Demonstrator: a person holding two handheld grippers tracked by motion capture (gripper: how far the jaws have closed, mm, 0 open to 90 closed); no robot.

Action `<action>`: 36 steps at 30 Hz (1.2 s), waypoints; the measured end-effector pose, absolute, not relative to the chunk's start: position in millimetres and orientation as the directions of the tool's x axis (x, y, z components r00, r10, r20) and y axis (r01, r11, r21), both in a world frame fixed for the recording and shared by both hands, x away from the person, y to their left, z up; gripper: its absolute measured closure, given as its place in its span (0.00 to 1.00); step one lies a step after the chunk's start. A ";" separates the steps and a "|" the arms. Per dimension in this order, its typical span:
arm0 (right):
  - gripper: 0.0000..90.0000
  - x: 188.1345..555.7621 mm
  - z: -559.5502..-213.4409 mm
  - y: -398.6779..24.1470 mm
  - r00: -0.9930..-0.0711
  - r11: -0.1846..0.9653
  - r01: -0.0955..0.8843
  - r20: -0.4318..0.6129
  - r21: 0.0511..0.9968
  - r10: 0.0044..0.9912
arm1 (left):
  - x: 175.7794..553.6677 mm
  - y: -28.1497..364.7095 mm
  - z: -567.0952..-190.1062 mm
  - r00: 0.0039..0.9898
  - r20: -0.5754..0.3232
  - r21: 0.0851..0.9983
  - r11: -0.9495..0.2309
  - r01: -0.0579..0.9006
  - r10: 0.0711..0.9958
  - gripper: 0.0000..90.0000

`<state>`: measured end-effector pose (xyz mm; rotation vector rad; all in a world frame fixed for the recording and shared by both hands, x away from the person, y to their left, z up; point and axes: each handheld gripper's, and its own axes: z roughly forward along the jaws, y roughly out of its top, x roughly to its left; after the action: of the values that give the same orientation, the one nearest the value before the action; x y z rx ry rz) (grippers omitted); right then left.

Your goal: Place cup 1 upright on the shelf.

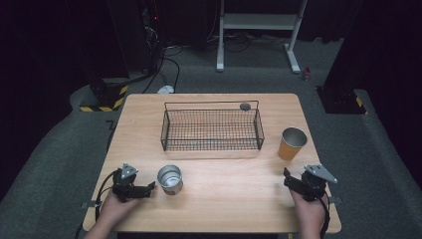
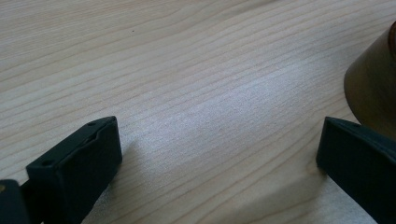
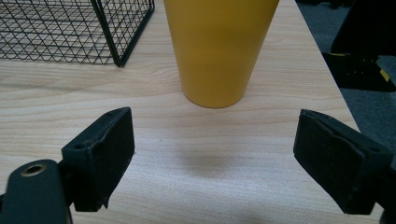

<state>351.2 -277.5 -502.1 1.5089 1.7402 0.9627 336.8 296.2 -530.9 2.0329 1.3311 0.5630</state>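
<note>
A person holds the left hand-held gripper [image 1: 149, 187] low over the tabletop [image 1: 234, 199], its jaws spread wide and empty, with a silver metal cup [image 1: 170, 179] standing upright just beyond its tips; in the left gripper view that cup [image 2: 373, 84] sits at the far right, just past one jaw, apart from it as far as can be told. The right hand-held gripper [image 1: 288, 178] is likewise parted and holds nothing, and it points at a yellow cup [image 1: 291, 143] standing upright ahead of it, near but apart; in the right gripper view the cup [image 3: 219, 46] rises squarely between the jaws' line, which suggests a grasp is being lined up. A black wire basket [image 1: 212, 146], empty, sits farther ahead of both, probably the cups' destination. Count: two hand-held grippers, two cups, one basket, and one small dark disc [image 1: 245, 106] beyond the basket's far rim.
</note>
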 end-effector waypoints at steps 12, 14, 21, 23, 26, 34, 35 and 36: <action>0.15 355.3 -501.3 -271.4 -0.149 0.085 0.508 -0.010 0.857 0.989 | 336.9 296.1 -531.0 0.396 0.005 0.708 -0.283 0.647 0.918 0.00; 0.15 356.8 -501.0 -269.7 -0.142 0.079 0.522 -0.005 0.849 0.990 | 336.8 296.1 -531.0 0.396 0.005 0.708 -0.283 0.647 0.918 0.00; 0.14 364.1 -495.2 -269.2 -0.139 0.103 0.524 -0.034 0.846 0.990 | 337.0 296.2 -531.0 0.397 0.005 0.708 -0.284 0.646 0.918 0.00; 0.14 366.9 -495.2 -270.0 -0.140 0.104 0.530 -0.035 0.842 0.990 | 337.0 296.2 -531.0 0.398 0.005 0.708 -0.284 0.646 0.918 0.00; 0.13 369.9 -495.3 -273.2 -0.152 0.093 0.529 -0.014 0.844 0.988 | 337.0 296.2 -531.0 0.398 0.005 0.708 -0.284 0.646 0.918 0.00; 0.11 380.1 -489.7 -275.3 -0.148 0.095 0.513 -0.021 0.853 0.989 | 337.0 296.1 -531.0 0.397 0.005 0.709 -0.284 0.646 0.918 0.00; 0.11 380.1 -489.7 -275.3 -0.148 0.095 0.513 -0.021 0.853 0.989 | 337.0 296.1 -531.0 0.397 0.005 0.709 -0.284 0.646 0.918 0.00; 0.11 383.1 -487.3 -275.0 -0.156 0.102 0.505 -0.025 0.857 0.987 | 337.0 296.2 -531.0 0.398 0.005 0.708 -0.284 0.646 0.918 0.00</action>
<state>383.1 -275.0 -487.3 1.4669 1.7428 0.9616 337.0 296.2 -531.0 2.0312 1.3305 0.5588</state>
